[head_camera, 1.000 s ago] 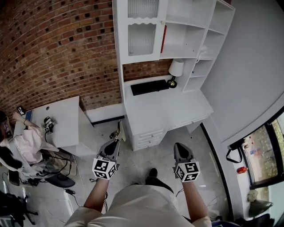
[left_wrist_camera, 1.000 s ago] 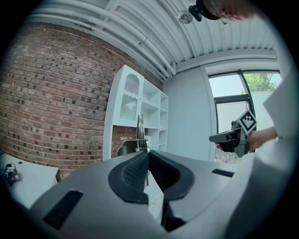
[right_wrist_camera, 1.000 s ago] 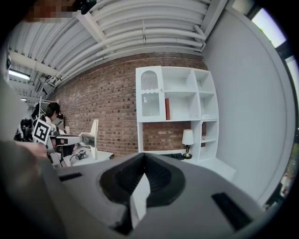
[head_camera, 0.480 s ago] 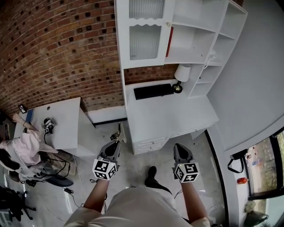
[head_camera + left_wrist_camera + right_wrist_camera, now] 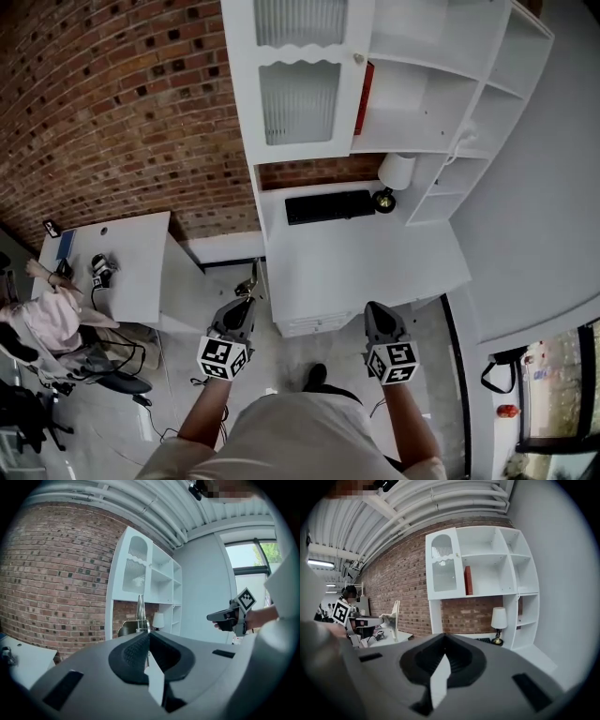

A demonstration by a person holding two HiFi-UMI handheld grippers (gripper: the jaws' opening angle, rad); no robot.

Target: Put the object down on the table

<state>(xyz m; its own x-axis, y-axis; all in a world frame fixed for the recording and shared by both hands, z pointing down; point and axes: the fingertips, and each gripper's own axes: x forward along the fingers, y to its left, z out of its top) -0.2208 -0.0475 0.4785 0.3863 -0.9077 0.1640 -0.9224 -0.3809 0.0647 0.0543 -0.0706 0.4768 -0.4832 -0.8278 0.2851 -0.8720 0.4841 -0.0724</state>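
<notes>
left gripper (image 5: 246, 298): jaws pressed together on a slim pale object (image 5: 251, 279). the object's thin shaft stands upright out of the jaw tips, and in the left gripper view (image 5: 147, 633) a rounded metallic part (image 5: 126, 629) sits just behind them. the object (image 5: 140, 609) is off every surface. in the head view it hangs over the floor (image 5: 281, 352), near the front left corner of the white desk (image 5: 366, 267) and between that desk and the small white table (image 5: 122, 272).

right gripper (image 5: 372, 309): jaws closed against each other, with nothing between them in the right gripper view (image 5: 443, 637). it is held level with the left gripper, over the desk's front edge, well apart from it. the same view shows the object (image 5: 396, 616) as a flat upright blade at far left.

desk top: a black keyboard (image 5: 328, 206) lies at the back, with a lamp (image 5: 394, 176) just to its right. a white shelf unit (image 5: 422, 75) rises above, against the brick wall (image 5: 112, 112). a seated person (image 5: 42, 319) is at the small table.
</notes>
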